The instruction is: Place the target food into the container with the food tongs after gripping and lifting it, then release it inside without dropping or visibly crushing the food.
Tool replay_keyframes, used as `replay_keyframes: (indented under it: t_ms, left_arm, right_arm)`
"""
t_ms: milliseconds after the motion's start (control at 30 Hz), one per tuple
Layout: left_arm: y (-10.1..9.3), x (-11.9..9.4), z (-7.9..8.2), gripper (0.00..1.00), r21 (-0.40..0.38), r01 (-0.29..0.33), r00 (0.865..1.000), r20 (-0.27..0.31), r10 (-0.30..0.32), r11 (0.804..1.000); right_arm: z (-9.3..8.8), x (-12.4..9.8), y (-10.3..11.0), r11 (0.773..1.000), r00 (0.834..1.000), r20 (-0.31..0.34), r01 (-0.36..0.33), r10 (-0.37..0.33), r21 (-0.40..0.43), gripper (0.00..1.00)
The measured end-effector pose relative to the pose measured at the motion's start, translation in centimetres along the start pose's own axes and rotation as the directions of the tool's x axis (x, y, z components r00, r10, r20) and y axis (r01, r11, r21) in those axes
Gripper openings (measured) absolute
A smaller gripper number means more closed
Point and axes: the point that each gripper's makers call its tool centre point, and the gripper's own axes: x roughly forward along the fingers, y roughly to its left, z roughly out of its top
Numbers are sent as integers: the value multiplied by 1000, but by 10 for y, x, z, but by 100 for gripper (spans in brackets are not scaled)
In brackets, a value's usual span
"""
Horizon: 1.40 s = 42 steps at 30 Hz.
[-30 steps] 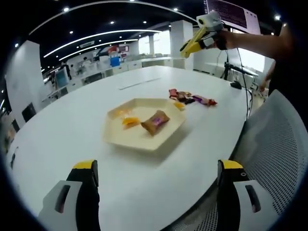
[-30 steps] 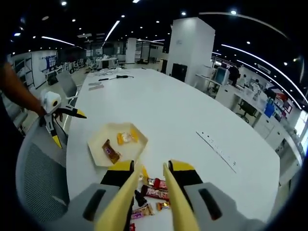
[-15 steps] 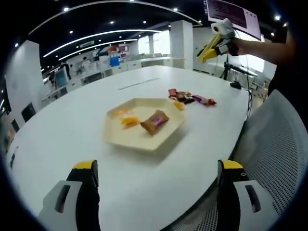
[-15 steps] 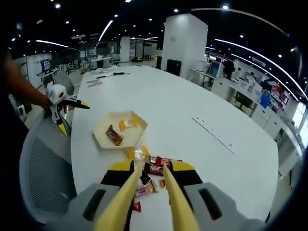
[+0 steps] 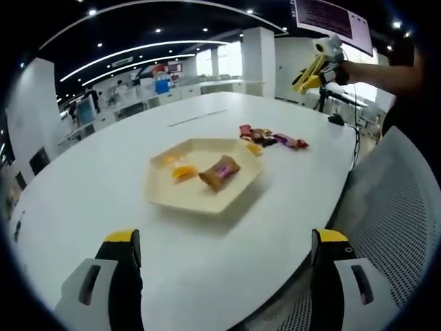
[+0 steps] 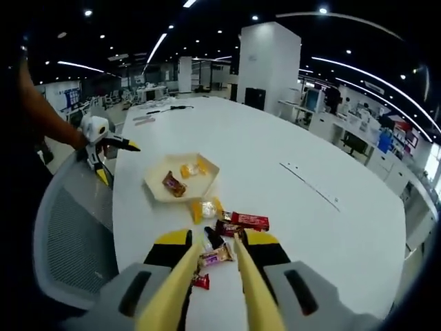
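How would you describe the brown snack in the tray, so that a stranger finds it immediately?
On the big white table sits a pale six-sided tray. Inside it lie two things: a small orange wrapped candy and, beside it, the brown wrapped snack. It is the larger, darker one, with a purple patch on its wrapper.

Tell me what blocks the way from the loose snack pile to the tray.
Nothing visible does. The snack pile lies on bare white table just short of the tray, with open tabletop between them. The right tongs hover over the pile.

Wrapped snacks [image 6: 224, 238] beside tray [image 6: 160, 194]
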Motion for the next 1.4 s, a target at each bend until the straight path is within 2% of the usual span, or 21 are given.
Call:
replay_keyframes:
  t_ms: [433,800,1000,1400]
  left_arm:
    - [0,0,-1,99,-7,-3,1000,-4,2,1000]
    - [-1,0,0,99,-8,-2,1000,-6,2,1000]
    - [-1,0,-1,99,-10,0,1000,-6,-1,1000]
    - [0,1,-2,99,-18,4,1000,-9,-4,1000]
  right_arm:
    - [-37,19,19,999,998,-49,-35,36,25,28]
    - [-74,40,26,997,994,-97,-42,49,71,28]
    - [-86,49,28,993,993,-105,-41,53,109,28]
    - [-109,58,28,992,986,-162,-26,46,127,28]
